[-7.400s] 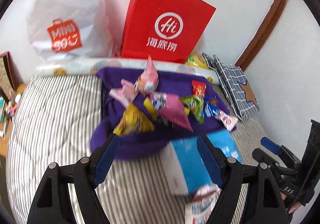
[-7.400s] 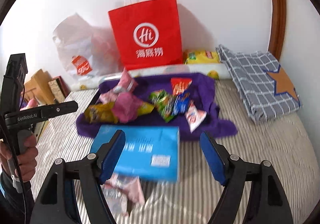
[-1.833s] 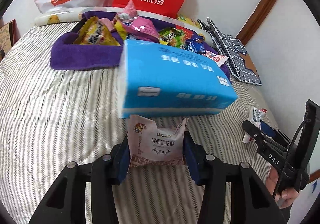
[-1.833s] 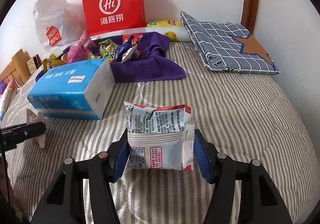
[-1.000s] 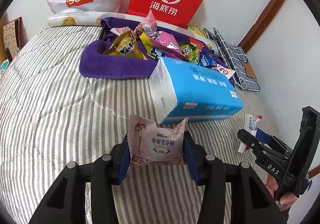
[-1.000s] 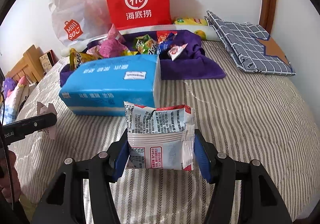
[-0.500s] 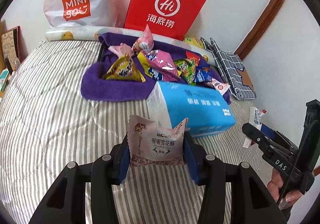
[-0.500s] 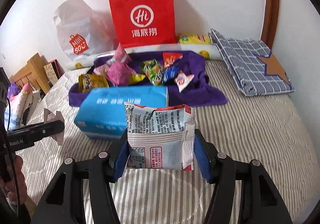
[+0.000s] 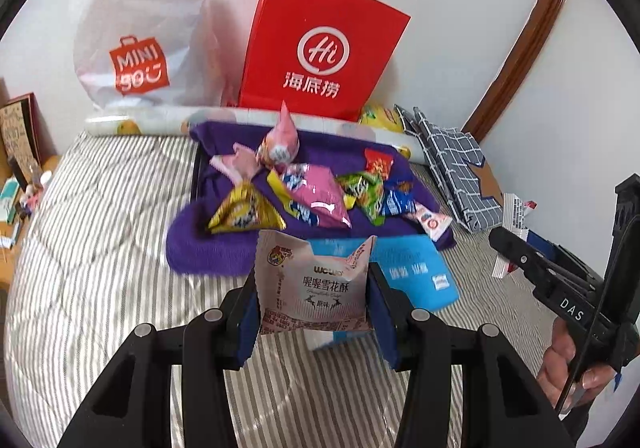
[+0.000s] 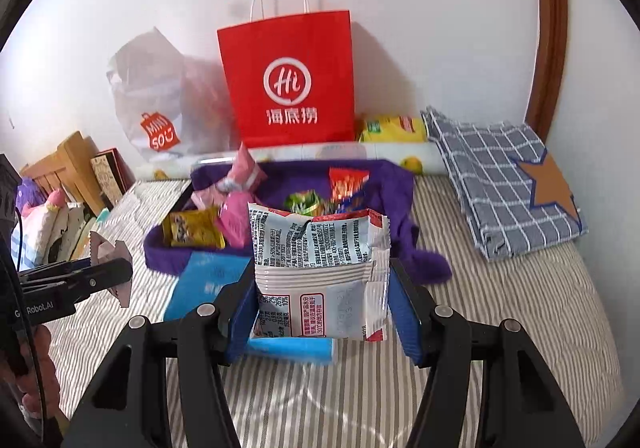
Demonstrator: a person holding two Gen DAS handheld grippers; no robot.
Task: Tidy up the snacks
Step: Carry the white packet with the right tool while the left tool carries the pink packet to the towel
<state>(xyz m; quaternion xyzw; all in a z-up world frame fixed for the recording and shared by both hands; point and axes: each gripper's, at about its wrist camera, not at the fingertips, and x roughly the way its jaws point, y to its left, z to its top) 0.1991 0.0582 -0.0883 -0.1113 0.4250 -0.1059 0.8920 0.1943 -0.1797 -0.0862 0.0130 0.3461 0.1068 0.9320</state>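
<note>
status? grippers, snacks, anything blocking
Left gripper shut on pink packet. Right gripper shut on white packet. Snack pile sits on purple towel. Blue tissue pack lies between grippers and pile.

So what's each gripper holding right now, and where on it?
Left gripper: pink-white snack packet, pinched by its side edges. Right gripper: white and red snack packet, also by its side edges.

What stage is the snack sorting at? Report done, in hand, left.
Done: a heap of snacks already sits on the purple cloth.
In hand: the left gripper clamps a pink-white packet; the right gripper clamps a white-red packet.
Left: placing both packets; neither rests on the cloth yet.
</note>
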